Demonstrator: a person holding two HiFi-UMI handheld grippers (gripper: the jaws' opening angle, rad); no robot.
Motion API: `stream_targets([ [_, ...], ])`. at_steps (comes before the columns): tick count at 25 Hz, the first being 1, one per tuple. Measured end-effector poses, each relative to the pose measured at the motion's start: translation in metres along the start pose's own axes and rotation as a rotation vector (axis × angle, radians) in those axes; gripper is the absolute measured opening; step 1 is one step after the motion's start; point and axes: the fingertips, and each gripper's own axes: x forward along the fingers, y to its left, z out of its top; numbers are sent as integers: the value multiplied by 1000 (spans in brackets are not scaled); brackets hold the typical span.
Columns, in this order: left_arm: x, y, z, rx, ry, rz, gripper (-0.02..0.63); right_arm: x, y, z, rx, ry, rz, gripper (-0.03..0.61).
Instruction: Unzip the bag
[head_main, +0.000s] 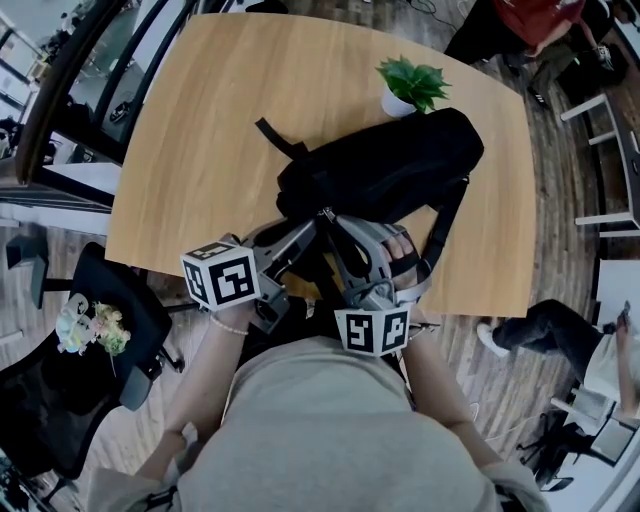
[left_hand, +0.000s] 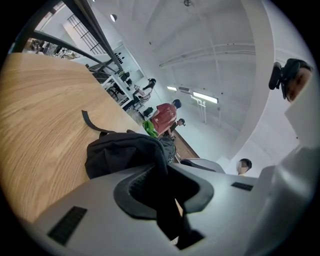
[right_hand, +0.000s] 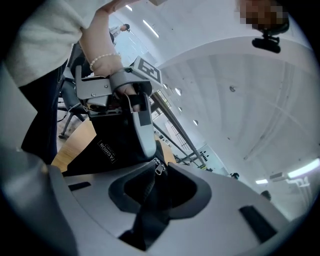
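Note:
A black bag (head_main: 390, 170) lies on the wooden table (head_main: 230, 120) by its near edge. Both grippers meet at the bag's near end. My left gripper (head_main: 312, 222) comes in from the left, shut on a fold of the bag's black fabric (left_hand: 167, 200). Most of the bag (left_hand: 125, 152) lies beyond its jaws. My right gripper (head_main: 332, 224) comes up from below. It is shut on the dark zipper pull (right_hand: 150, 200), and the metal slider (right_hand: 159, 167) sits just past its tips. One of the left gripper's fingers (right_hand: 142, 127) shows above the bag (right_hand: 107, 145) in the right gripper view.
A small potted plant (head_main: 410, 85) stands just behind the bag. A black office chair (head_main: 90, 330) sits left of the person. People sit at the right (head_main: 540, 325) and at the far right corner (head_main: 530, 20). A loose strap (head_main: 280, 140) trails left from the bag.

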Motion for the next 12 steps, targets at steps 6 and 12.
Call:
stream_targets([
  [6, 1, -1, -2, 7, 7, -5, 77, 3, 0, 2, -49, -11, 2, 72],
  [12, 0, 0, -2, 9, 2, -2, 77, 11, -2, -2, -85, 10, 9, 63],
])
